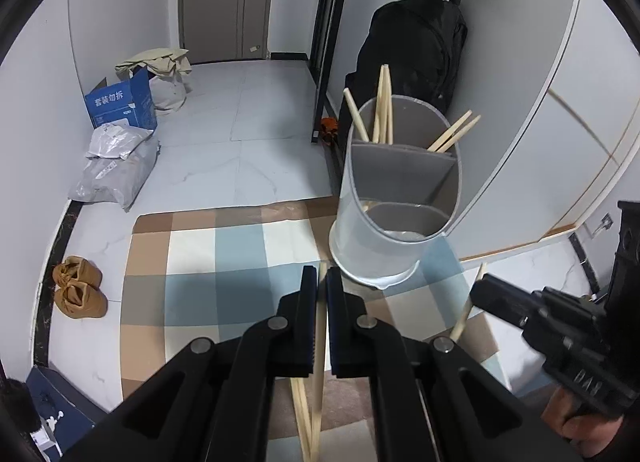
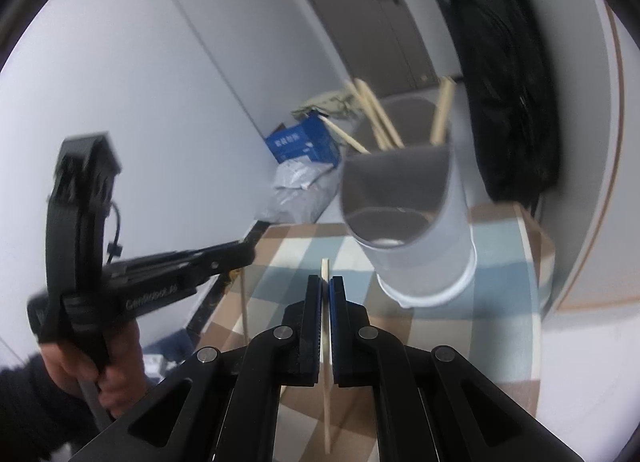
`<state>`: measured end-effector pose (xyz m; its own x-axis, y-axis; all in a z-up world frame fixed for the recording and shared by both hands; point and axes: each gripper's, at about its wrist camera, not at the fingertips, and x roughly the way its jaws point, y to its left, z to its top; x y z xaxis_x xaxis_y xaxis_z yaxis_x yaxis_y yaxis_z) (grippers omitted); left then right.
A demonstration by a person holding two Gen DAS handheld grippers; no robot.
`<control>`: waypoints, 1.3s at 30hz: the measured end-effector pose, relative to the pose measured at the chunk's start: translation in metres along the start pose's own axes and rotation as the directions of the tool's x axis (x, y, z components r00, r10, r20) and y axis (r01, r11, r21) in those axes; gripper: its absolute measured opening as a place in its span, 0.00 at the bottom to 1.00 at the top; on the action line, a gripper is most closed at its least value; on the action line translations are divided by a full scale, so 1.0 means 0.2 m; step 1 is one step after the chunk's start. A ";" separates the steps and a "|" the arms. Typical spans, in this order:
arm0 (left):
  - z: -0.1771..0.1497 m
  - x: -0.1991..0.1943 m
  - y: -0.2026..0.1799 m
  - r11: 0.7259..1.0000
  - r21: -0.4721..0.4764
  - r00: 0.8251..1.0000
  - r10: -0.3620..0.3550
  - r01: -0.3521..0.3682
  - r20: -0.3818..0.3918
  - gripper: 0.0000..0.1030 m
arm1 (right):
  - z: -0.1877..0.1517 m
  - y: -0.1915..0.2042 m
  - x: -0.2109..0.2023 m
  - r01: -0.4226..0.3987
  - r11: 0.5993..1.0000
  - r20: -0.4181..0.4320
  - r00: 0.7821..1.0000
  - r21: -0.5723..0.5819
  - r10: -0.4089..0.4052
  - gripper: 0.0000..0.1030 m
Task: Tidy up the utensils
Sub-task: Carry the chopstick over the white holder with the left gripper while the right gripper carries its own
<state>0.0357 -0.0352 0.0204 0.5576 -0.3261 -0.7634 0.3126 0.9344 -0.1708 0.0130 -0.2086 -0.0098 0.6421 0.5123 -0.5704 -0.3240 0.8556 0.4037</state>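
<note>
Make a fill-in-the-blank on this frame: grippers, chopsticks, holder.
1. The left gripper is shut on a ____.
2. The right gripper holds ____ chopstick.
3. The utensil holder stands on a checkered ____.
4. Chopsticks already in the holder sit in its ____ compartments.

Missing: chopstick; one; tablecloth; rear

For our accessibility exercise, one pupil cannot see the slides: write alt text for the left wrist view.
The left gripper is shut on a wooden chopstick above a checked tablecloth. Just ahead stands a grey divided utensil holder with several chopsticks in its far compartments. The right gripper enters from the right, holding another chopstick.
</note>
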 end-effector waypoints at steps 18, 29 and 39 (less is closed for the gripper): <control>0.25 -0.12 0.02 0.997 0.009 0.988 -0.083 0.082 0.128 0.01 | 0.15 0.15 -0.18 0.053 0.996 0.137 0.990 -0.071 -0.043 0.03; 0.55 -0.16 -0.03 0.992 0.021 0.969 -0.124 0.122 0.215 0.01 | 0.58 0.15 -0.39 0.087 0.993 0.235 0.970 -0.080 -0.066 0.03; 0.79 -0.15 -0.10 0.991 0.036 0.937 -0.136 0.132 0.322 0.01 | 0.95 0.05 -0.46 0.151 0.986 0.296 0.947 -0.075 -0.123 0.03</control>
<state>0.1346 -0.0668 0.1442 0.7271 -0.4790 -0.4917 0.4109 0.8775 -0.2472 0.0831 -0.2606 0.1832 0.8538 0.3581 -0.3779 -0.2741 0.9263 0.2584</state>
